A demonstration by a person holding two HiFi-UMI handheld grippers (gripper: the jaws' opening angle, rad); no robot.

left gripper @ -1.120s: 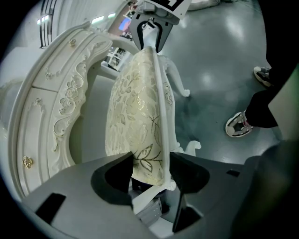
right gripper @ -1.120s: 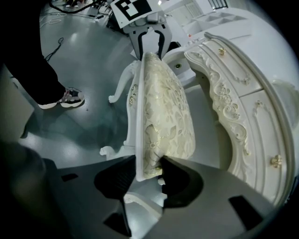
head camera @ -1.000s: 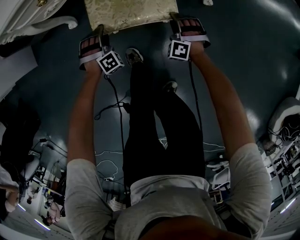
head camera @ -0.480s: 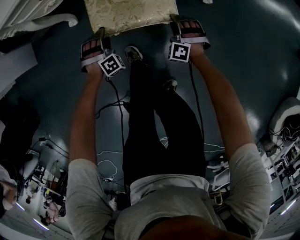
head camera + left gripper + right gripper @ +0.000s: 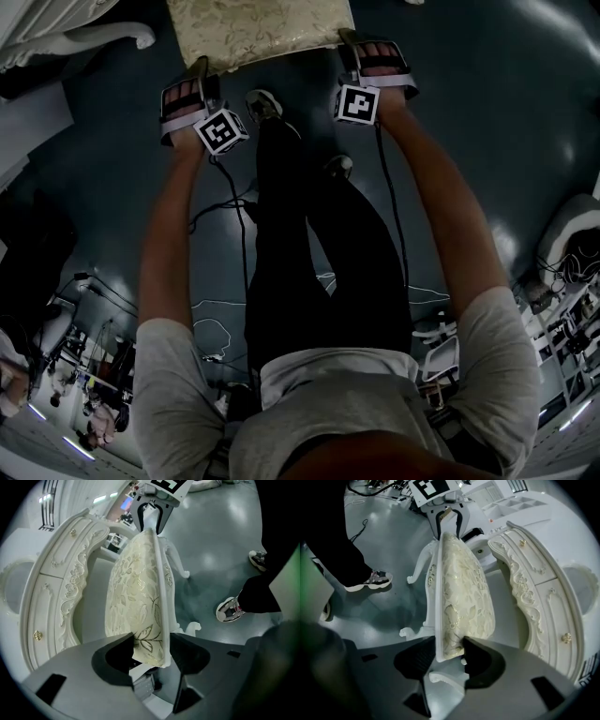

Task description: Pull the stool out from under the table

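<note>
There is one stool (image 5: pixel 258 33), one white carved dressing table (image 5: pixel 56 37) with gold knobs, two hand-held grey grippers, each carrying one black-and-white marker cube, and two pale sports shoes (image 5: pixel 265 108) on the person's feet.

The stool is low, with a rectangular cushion of cream fabric woven with a gold leaf pattern, set in a glossy white frame on curled white legs. In the head view it stands on the dark glossy floor (image 5: pixel 487 103) at the top of the picture, just ahead of the person's feet and to the right of the dressing table. In both gripper views the stool (image 5: pixel 136 597) lies beside the carved, drawered front of the dressing table (image 5: pixel 61 588), with a grey gap showing between them.

The left gripper (image 5: pixel 199 67) sits at the seat's left edge. In its own view the left gripper (image 5: pixel 151 639) has its jaws spread wide and clamped over that edge, one jaw against the cushion and the other against the white frame.

The right gripper (image 5: pixel 349 42) sits at the opposite edge. In its own view the right gripper (image 5: pixel 447 643) has the stool (image 5: pixel 464 597) between its jaws, one on the frame and one on the cushion; they are opening, though both touch the seat. The dressing table (image 5: pixel 534 588) rises to the right there.
</note>
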